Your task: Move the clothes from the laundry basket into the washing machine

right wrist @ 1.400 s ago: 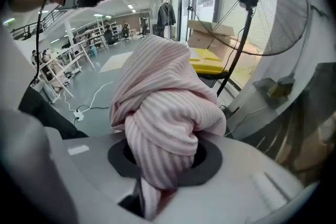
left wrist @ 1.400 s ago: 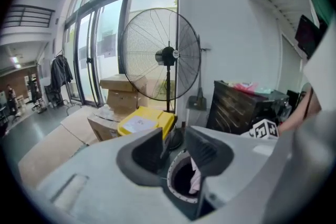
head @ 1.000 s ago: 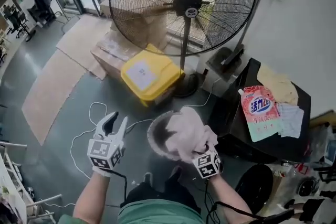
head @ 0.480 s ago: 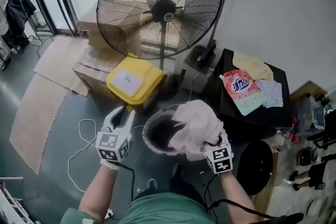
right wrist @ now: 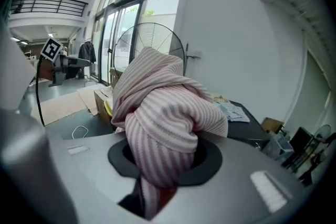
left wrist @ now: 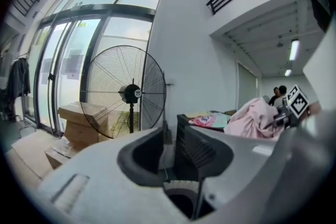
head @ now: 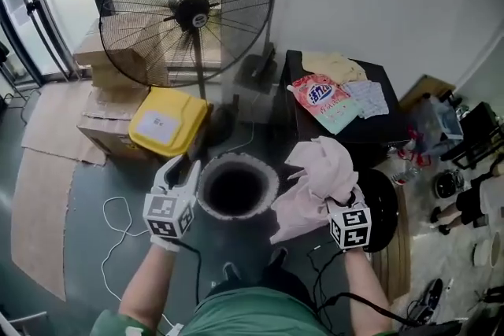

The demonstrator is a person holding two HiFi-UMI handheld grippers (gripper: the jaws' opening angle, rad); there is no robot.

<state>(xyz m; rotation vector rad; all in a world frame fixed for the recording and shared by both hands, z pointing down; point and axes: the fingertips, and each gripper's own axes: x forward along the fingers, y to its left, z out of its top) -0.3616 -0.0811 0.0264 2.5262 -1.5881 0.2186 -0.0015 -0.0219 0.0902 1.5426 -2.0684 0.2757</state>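
Note:
The laundry basket [head: 269,183] is round with a pale rim and a dark inside, and it stands on the floor between my hands. My right gripper [head: 328,203] is shut on a pink striped garment [head: 316,179], lifted to the right of the basket; the bunched cloth [right wrist: 163,118] hides the jaws in the right gripper view. My left gripper [head: 179,172] hovers at the basket's left rim, open and empty [left wrist: 168,150]. The black washing machine [head: 370,136] stands at the right, with its round dark door [head: 387,201] behind the garment.
A detergent pouch [head: 323,100] and cloths lie on the machine's top. A large standing fan [head: 187,12], a yellow bin [head: 165,120] and cardboard boxes [head: 98,130] stand behind the basket. A white cable [head: 118,220] lies on the floor at left. Clutter sits at the far right.
My right gripper has lifted the pink garment up out of the basket and carried it to the right. My left gripper has shifted a little beside the basket's rim.

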